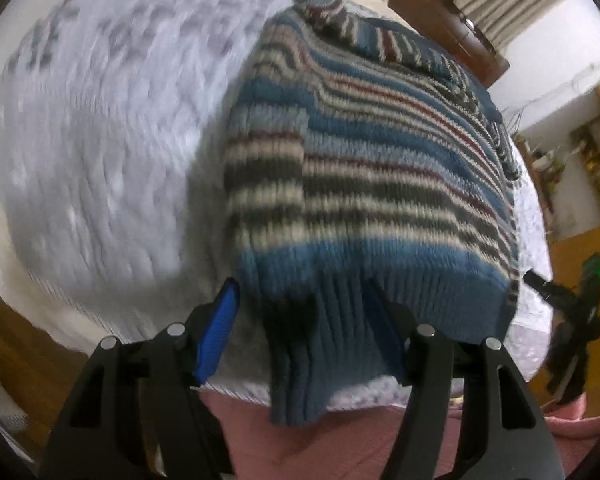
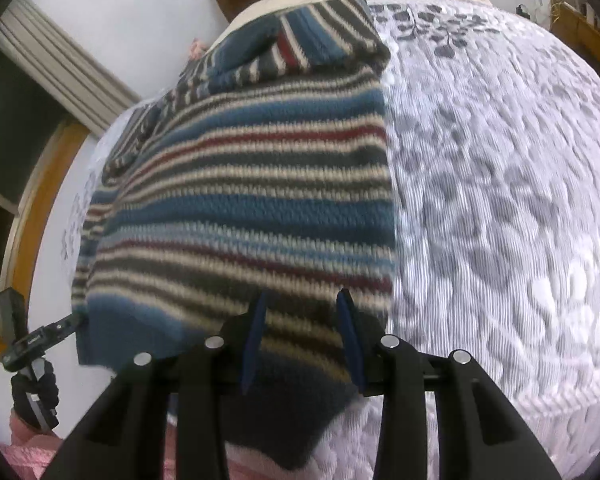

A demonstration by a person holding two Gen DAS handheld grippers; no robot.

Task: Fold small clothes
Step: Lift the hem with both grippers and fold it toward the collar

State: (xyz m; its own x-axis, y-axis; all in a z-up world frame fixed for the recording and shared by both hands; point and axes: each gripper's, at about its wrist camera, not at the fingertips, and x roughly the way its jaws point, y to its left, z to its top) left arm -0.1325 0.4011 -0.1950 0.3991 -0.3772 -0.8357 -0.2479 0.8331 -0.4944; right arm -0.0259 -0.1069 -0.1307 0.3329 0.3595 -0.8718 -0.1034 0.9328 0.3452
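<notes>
A: What lies ahead of the grippers?

B: One chunky knitted sweater [image 1: 364, 168], striped blue, cream, grey and dark red, spread on a white quilted bedspread [image 1: 100, 140] printed with grey leaves.

A: And the left gripper [image 1: 300, 332]?

B: Its two blue-padded fingers [image 1: 216, 332] stand apart, the ribbed blue hem hanging between them; whether it is pinched, I cannot tell.

A: The right gripper [image 2: 304, 340]?

B: Also parted, striped knit lying between the fingers; grip unclear. Both frames are blurred
</notes>
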